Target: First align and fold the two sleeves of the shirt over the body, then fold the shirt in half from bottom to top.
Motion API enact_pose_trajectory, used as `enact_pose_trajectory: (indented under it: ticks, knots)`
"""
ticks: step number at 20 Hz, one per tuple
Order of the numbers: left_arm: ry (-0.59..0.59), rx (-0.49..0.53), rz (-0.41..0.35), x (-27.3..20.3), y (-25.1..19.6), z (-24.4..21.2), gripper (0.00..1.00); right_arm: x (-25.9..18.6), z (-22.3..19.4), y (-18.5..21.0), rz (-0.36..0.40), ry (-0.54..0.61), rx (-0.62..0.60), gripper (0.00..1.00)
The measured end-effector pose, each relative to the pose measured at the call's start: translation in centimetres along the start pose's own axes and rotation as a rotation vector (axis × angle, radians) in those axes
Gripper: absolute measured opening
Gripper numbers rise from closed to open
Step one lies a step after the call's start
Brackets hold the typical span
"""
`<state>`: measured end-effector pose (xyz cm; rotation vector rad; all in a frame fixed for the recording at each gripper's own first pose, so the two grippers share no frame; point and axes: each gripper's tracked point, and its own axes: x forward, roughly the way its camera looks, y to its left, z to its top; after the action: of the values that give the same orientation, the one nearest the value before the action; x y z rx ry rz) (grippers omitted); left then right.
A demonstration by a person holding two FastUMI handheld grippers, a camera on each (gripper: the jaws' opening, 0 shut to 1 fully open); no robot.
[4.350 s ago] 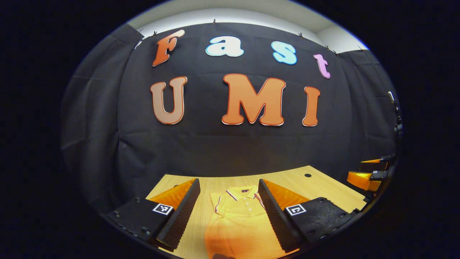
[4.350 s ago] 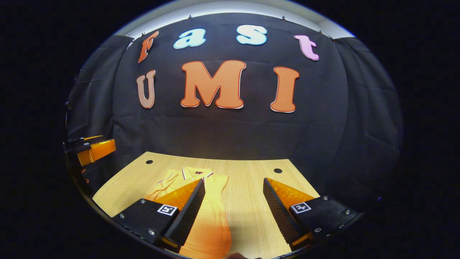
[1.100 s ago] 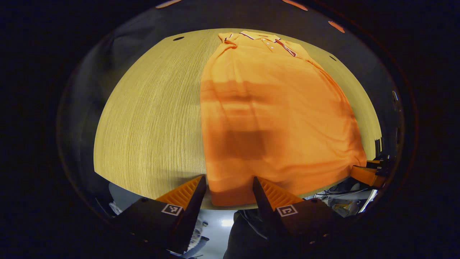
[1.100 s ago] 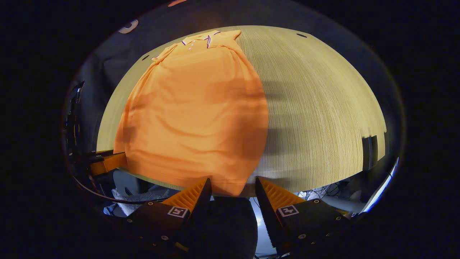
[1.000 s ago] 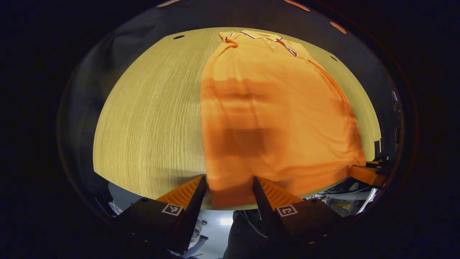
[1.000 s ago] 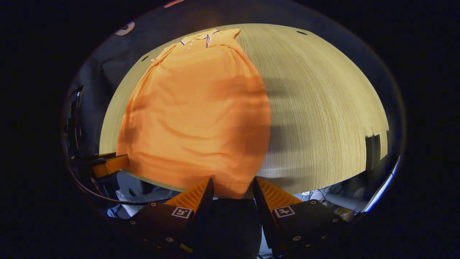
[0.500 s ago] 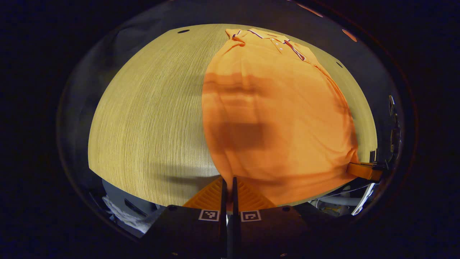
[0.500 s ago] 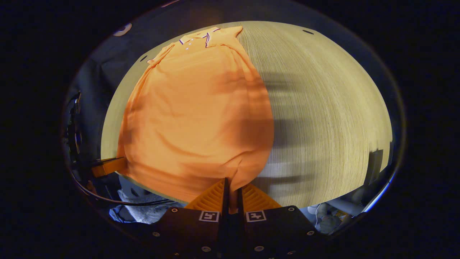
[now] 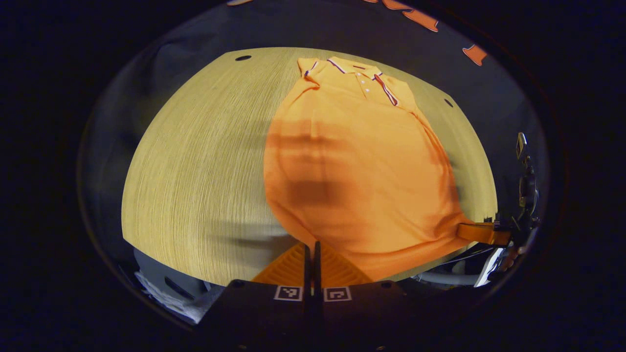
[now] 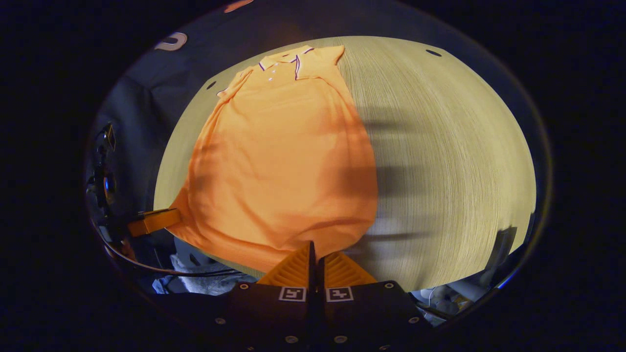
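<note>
Left gripper (image 9: 310,247), right gripper (image 10: 315,247) each clenched on shirt (image 9: 352,166) hem; bare table (image 9: 195,161) beside

The shirt (image 9: 362,161) is soft, matt knit cloth, lightly rippled near its hem. The table (image 9: 195,161) is pale wood with fine straight grain and a dull, smooth finish.

A wood table (image 9: 195,161) with small round holes (image 9: 242,57) near its far corners (one more at (image 10: 433,52)) stands by a black cloth wall (image 9: 274,27), and pale cloth (image 9: 161,298) and cables (image 10: 161,269) lie below its near edge.
</note>
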<state>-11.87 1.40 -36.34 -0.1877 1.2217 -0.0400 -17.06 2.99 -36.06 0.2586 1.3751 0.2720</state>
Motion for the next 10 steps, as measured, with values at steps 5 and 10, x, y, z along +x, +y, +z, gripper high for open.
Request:
enact_pose_trajectory:
  ticks: [5,10]
  knots:
    - [-0.031,0.017,0.016,-1.0,-0.7,2.5,0.01,-1.5,3.4,-0.4,-0.015,-0.059,-0.054,0.00]
    - [-0.081,0.016,0.005,-2.1,-1.9,6.2,0.01,-2.7,7.2,-1.3,-0.015,-0.111,-0.056,0.01]
